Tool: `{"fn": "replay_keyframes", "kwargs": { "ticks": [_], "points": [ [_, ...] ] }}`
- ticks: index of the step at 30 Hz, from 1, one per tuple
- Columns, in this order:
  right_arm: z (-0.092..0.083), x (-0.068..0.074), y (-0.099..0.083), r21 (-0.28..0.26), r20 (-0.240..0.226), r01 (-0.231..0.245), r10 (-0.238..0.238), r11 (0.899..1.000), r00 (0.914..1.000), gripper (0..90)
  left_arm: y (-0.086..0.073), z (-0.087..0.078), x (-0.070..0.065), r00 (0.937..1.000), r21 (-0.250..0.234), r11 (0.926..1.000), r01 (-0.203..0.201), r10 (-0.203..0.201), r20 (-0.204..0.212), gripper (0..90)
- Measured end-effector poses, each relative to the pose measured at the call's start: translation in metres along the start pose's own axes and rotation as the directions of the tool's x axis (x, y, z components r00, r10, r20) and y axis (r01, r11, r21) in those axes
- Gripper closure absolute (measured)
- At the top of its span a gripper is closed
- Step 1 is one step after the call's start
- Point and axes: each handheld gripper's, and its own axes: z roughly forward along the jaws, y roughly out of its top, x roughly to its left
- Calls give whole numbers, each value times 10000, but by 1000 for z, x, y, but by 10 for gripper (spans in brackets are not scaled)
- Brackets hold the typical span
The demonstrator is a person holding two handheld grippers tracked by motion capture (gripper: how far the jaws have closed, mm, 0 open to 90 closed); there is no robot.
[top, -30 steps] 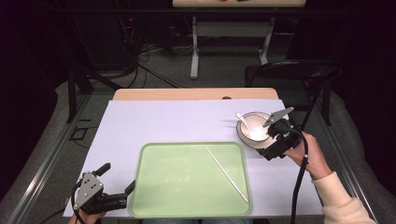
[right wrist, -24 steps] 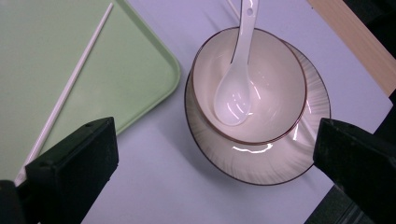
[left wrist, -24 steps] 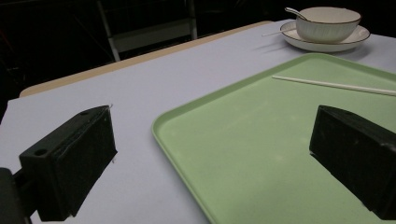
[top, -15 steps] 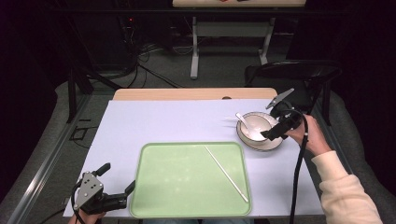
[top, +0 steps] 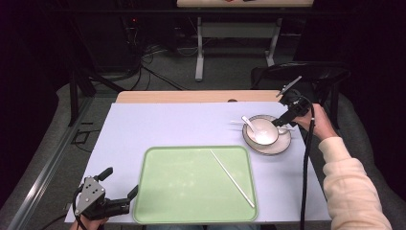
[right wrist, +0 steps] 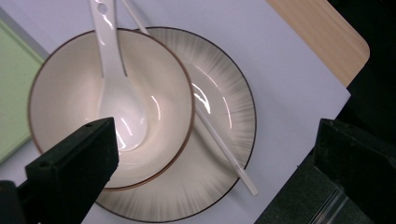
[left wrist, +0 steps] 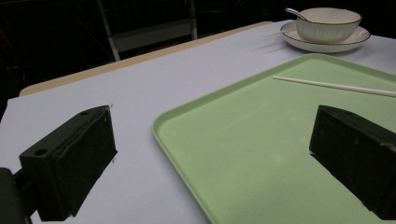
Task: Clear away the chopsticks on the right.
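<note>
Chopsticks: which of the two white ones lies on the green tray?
The bare chopstick lying slantwise on the tray; the other chopstick rests on the plate beside the bowl.

The high view looks down and forward over the whole table (top: 158, 124). The left gripper view sits low by the table's near left corner, looking across the tray (left wrist: 261, 154). The right gripper view looks down, close, on the bowl (right wrist: 70, 93). All three show the bowl.
</note>
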Motion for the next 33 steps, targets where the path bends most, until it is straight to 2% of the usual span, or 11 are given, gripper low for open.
{"fn": "replay_keyframes", "kwargs": {
  "ticks": [3, 5, 11, 12, 16, 17, 20, 23, 26, 29, 33],
  "points": [
    [9, -11, -1, 164, 120, -219, 217, 9996, 9997, 36, 0, 0, 0, 10000, -14, 10000, 19, -19, -12, 2],
    [15, -17, -1, 366, 386, -311, 297, 9988, 9988, 109, 0, 0, 0, 10000, 0, 10000, 15, -15, -30, 2],
    [34, -25, -2, 1037, 506, -230, 179, 9943, 9986, 263, 0, 0, 0, 10000, 4, 10000, 9, -9, 5, 2],
    [37, -26, -2, 1175, 444, -184, 132, 9929, 9989, 319, 0, 0, 0, 10000, 2, 10000, 14, -14, 2, 2],
    [49, -27, -2, 1582, 229, 8, -45, 9874, 9997, 395, 0, 0, 0, 10000, -20, 10000, 26, -26, -8, 2],
    [52, -26, -3, 1780, 247, -118, 75, 9840, 9997, 409, 0, 0, 0, 10000, -15, 10000, 24, -24, 0, 2],
    [59, -26, -4, 1880, 80, 209, -228, 9819, 9997, 467, 0, 0, 0, 10000, -22, 10000, 15, -15, 8, 2],
    [65, -24, -5, 2232, -171, 344, -314, 9742, 9994, 515, 0, -1, 0, 10000, -26, 10000, 12, -12, 10, 2],
    [70, -24, -7, 2359, -303, 569, -512, 9701, 9982, 544, 0, -1, 0, 10000, -16, 10000, 5, -5, 10, 2],
    [72, -24, -8, 2392, -396, 458, -373, 9699, 9985, 594, 0, -1, 0, 10000, -33, 10000, 5, -5, 24, 2],
    [77, -23, -11, 2533, -516, 641, -527, 9653, 9973, 663, 0, -1, 0, 10000, -9, 10000, -5, 5, -16, 2]
  ]
}}
